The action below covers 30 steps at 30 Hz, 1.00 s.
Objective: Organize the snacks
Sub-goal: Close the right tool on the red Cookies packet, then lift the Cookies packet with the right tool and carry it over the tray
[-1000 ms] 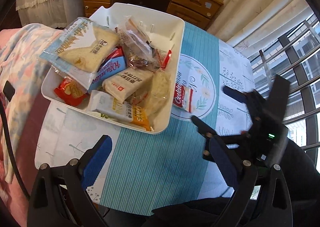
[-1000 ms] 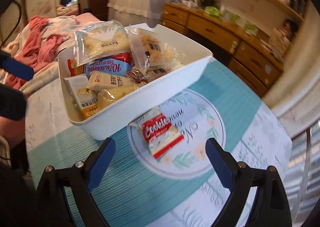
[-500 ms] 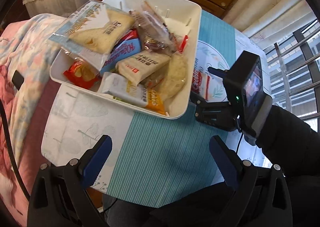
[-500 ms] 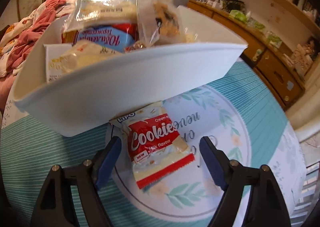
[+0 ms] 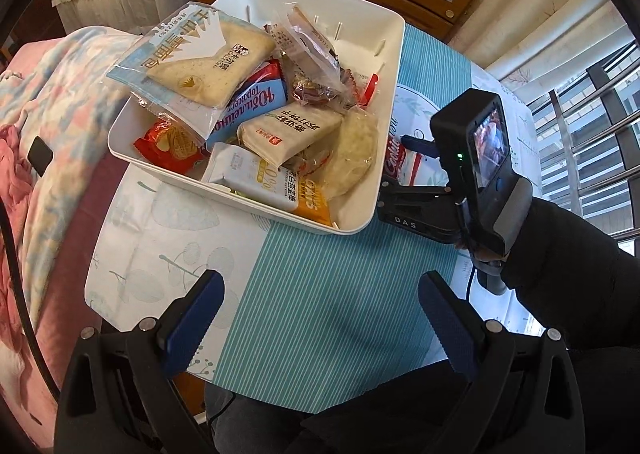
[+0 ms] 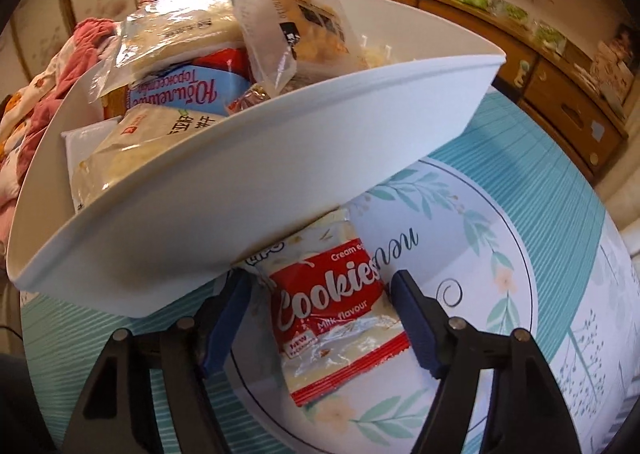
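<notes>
Right wrist: right gripper (image 6: 320, 318), closing, straddles cookie packet (image 6: 332, 318), pads not yet touching.

My right gripper (image 6: 320, 318) has come down from above the table (image 6: 500, 181) and moved in close to the white bin (image 6: 280, 189), so its wall now fills much of the right wrist view. My jaws have just been closing: a second ago they stood wide of the cookie packet (image 6: 336, 318), and now they bracket it closely on both sides, with the packet between them. In the left wrist view, my right gripper (image 5: 412, 141) now sits just beside the bin's (image 5: 384, 157) wall.
</notes>
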Each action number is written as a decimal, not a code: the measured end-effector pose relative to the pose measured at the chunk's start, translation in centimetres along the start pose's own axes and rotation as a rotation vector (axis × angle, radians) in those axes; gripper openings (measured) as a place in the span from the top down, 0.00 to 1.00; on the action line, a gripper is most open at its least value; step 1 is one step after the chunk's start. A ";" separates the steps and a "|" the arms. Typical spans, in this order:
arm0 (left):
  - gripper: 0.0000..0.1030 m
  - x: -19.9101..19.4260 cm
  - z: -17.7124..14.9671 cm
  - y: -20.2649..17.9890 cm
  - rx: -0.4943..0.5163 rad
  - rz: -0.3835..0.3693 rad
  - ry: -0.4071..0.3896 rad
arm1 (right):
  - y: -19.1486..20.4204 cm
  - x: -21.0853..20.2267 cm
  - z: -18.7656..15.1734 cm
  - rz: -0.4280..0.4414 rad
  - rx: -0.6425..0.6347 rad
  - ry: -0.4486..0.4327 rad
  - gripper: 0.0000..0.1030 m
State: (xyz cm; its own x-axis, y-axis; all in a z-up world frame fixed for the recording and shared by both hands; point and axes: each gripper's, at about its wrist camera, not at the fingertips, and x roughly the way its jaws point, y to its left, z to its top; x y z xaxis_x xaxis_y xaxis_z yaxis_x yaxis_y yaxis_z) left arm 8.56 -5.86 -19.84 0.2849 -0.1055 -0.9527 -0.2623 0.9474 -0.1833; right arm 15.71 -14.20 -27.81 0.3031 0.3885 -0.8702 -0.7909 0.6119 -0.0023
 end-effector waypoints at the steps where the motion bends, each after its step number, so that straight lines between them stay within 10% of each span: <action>1: 0.06 -0.1 -0.1 0.0 0.000 -0.001 -0.004 | 0.0 0.0 0.1 -0.004 0.009 0.008 0.37; 18: 0.06 -3.4 -1.8 1.7 0.012 0.006 -0.109 | 1.6 -4.4 -3.8 -0.014 0.387 0.234 0.50; 30: 0.06 -6.5 -0.4 3.4 0.143 -0.063 -0.204 | 0.1 -11.5 -2.3 0.097 0.855 0.130 0.50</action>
State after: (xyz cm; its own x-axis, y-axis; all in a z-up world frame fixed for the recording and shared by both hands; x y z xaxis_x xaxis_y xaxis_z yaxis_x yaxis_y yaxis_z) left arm 5.42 -2.05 -14.36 0.4809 -0.1164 -0.8690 -0.1093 0.9755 -0.1912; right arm 10.91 -20.16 -18.97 0.1506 0.4155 -0.8970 -0.1240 0.9082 0.3998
